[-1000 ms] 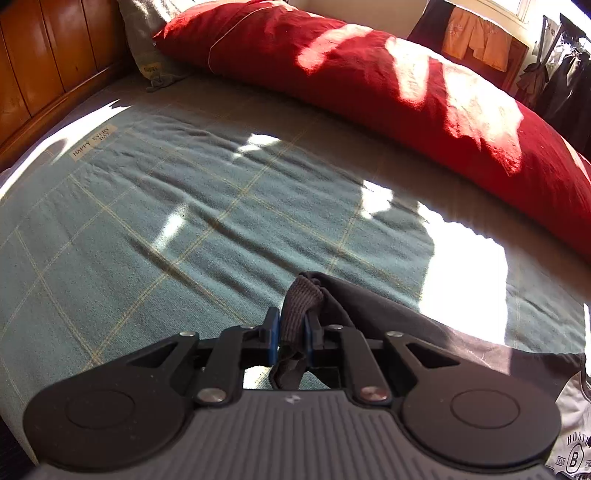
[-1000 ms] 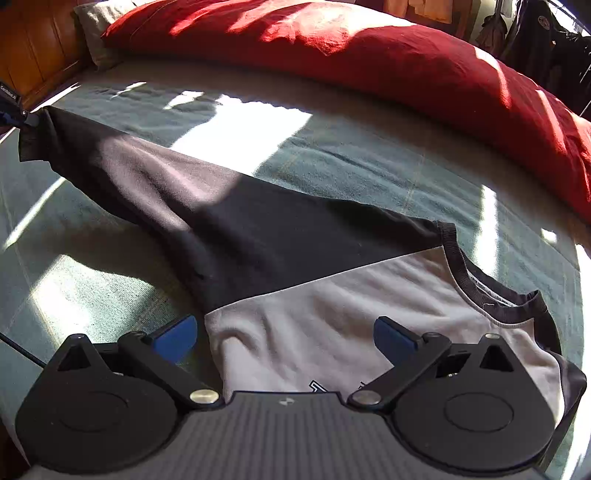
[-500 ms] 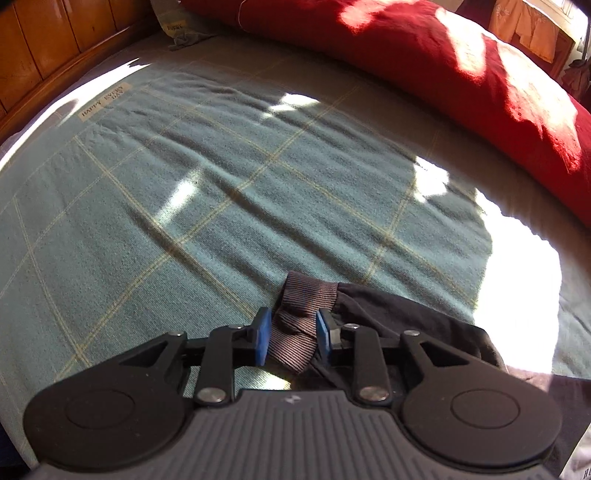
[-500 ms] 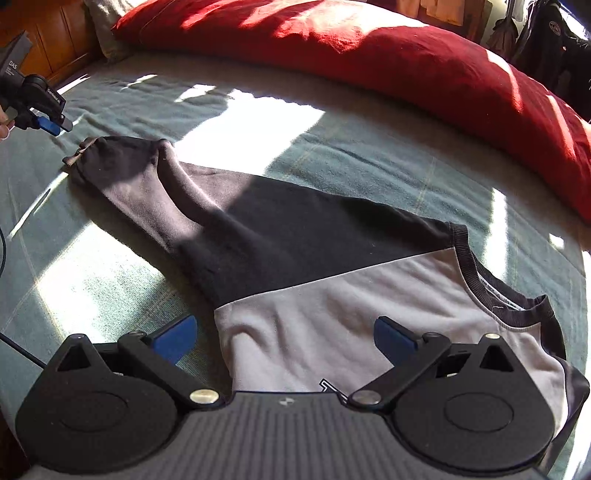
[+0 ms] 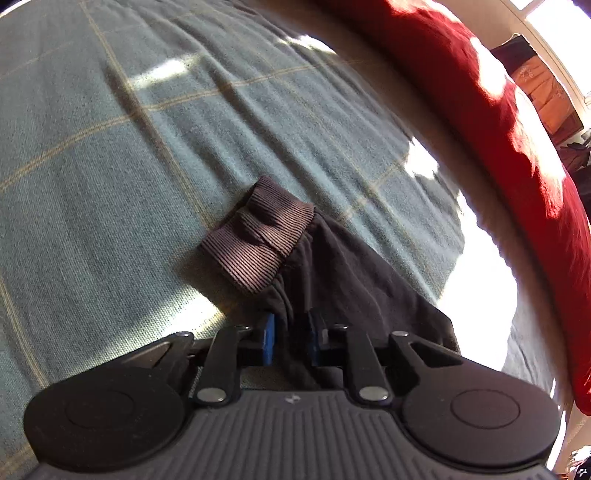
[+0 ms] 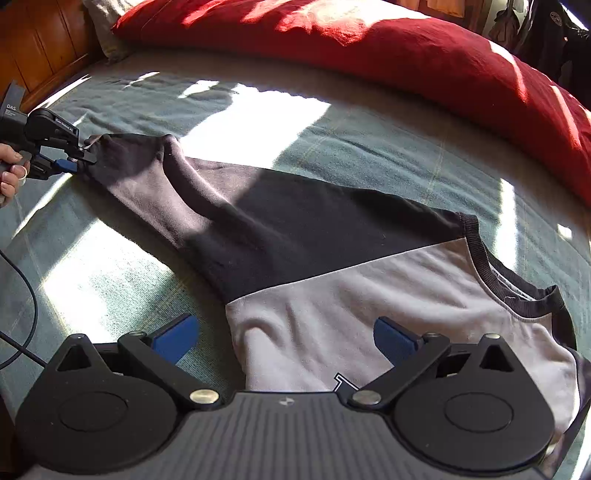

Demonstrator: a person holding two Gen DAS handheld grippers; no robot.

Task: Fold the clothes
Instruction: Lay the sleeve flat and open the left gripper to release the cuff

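Observation:
A grey sweatshirt (image 6: 332, 317) with black sleeves and a black ribbed collar (image 6: 517, 291) lies spread on the green checked blanket (image 6: 369, 155). Its black sleeve (image 6: 192, 206) stretches out to the left. In the left wrist view the ribbed cuff (image 5: 258, 247) rests on the blanket just ahead of my left gripper (image 5: 291, 332), whose jaws are closing with the sleeve fabric (image 5: 351, 280) pinched between the blue pads. The right wrist view shows the same left gripper (image 6: 70, 162) at the sleeve's end, held by a hand (image 6: 11, 173). My right gripper (image 6: 282, 332) hovers open over the grey body.
A long red pillow (image 6: 369, 48) runs along the far side of the bed. A wooden headboard (image 6: 33, 48) stands at the left. A black cable (image 6: 26, 295) trails over the blanket's left edge. Clothes hang at the back right (image 6: 546, 33).
My left gripper lowered the sleeve onto the blanket, let the cuff go, then closed again on the sleeve just behind the cuff. The right gripper stayed still and open.

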